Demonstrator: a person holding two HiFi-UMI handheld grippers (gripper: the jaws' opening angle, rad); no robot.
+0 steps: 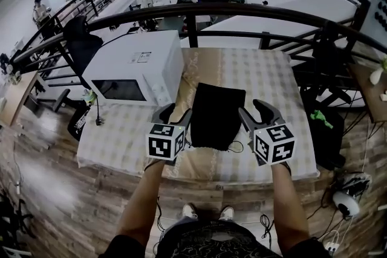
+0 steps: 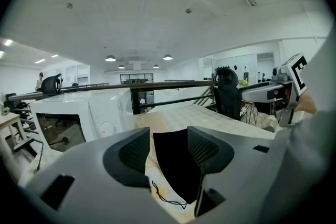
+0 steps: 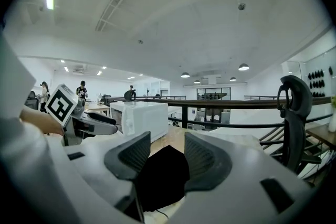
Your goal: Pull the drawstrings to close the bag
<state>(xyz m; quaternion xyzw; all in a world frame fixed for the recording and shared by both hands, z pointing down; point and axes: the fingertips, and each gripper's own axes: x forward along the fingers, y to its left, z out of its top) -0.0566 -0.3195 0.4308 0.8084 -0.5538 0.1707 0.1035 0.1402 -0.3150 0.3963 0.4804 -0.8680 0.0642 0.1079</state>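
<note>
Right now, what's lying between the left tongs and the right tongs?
The black drawstring bag, flat on the checked tablecloth, as the head view shows.

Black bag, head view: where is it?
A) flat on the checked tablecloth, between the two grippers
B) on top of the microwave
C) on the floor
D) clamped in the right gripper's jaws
A: the black bag lies flat on the tablecloth, right of the microwave. The left gripper and right gripper sit either side of it, jaws apart and not closed on it.
</note>
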